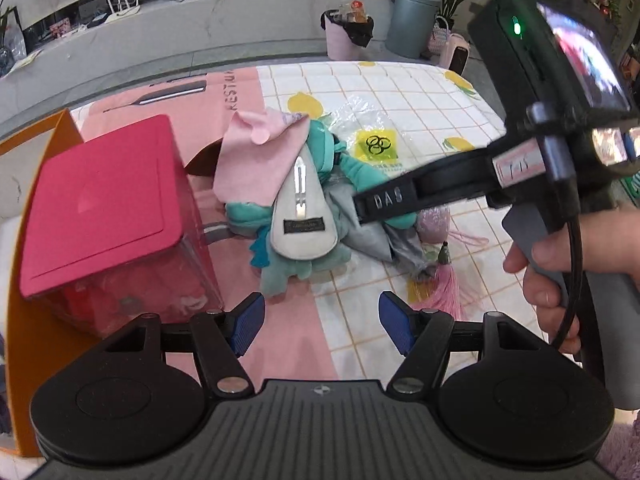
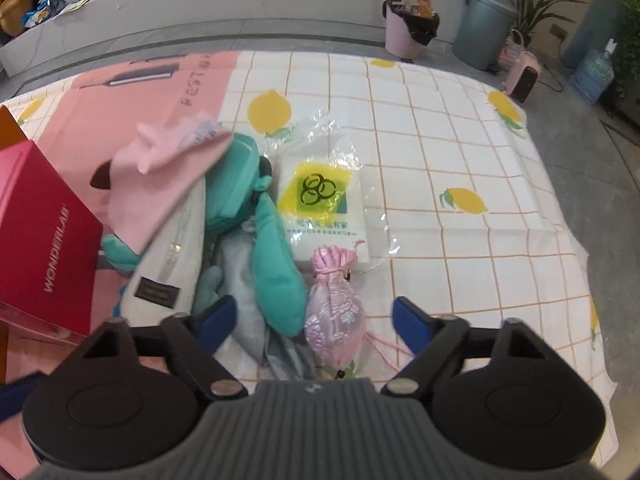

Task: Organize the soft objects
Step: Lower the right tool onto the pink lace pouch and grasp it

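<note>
We hold both grippers wide open, nothing gripped. Left gripper [image 1: 321, 322] faces the soft pile w/ teal plush [image 1: 288, 264] just ahead. Right gripper [image 2: 314, 320] straddles pink satin pouch [image 2: 334, 308], plush arm [image 2: 278, 276] beside left finger.

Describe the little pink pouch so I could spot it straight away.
Find the lemon-print tablecloth, then the heap of soft things on it around the teal plush toy. At the heap's near right edge, by the plush's limb, lies the pink satin drawstring pouch, partly on the clear plastic packet. Only it is shiny, embroidered and cinched with a pink cord.
</note>
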Available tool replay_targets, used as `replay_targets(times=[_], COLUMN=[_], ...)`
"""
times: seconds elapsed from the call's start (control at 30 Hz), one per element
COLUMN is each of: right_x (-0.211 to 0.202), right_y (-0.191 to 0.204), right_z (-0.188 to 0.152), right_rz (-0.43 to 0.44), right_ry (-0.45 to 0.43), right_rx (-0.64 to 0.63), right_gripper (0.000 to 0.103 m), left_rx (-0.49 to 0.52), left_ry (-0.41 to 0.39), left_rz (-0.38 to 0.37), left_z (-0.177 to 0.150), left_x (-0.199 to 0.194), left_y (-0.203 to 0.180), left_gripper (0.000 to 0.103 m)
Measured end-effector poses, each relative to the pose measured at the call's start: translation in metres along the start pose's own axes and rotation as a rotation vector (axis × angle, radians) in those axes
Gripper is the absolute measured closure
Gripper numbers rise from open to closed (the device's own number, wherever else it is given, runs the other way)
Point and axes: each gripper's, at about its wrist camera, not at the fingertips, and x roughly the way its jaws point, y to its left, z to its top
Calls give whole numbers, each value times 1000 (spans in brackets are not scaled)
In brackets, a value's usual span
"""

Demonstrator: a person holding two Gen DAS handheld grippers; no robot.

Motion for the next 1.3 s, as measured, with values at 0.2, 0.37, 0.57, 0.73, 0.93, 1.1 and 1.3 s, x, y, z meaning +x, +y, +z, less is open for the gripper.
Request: replay_targets(times=[0.2, 0.37, 0.57, 0.73, 0.93, 1.1, 1.3], right_x=[18, 21, 5, -11, -2, 0, -5], right_y=[-13, -10, -11, -15, -20, -26, -45], right_z=[3, 3, -10, -34, -40, -41, -36], right_rz=[24, 43, 17, 28, 25, 16, 15], right_ry=[25, 16, -13, 9, 66, 73, 36], right_rx=[18, -12, -35, -59, -67, -63, 5], right_gripper=[39, 54, 63, 63, 61, 33, 39], left_rx=[5, 22, -2, -29, -68, -88, -112], left_ry=[-15, -23, -19, -26, -25, -20, -9], left_rz=[-4, 17, 11, -2, -39, -30, -23], left_z=[4, 5, 5, 6, 15, 19, 21], left_x=[16, 28, 30, 28, 24, 25, 31], left_y=[-7, -14, -8, 1, 15, 19, 27], left_gripper=[26, 26, 26, 26, 26, 26, 26])
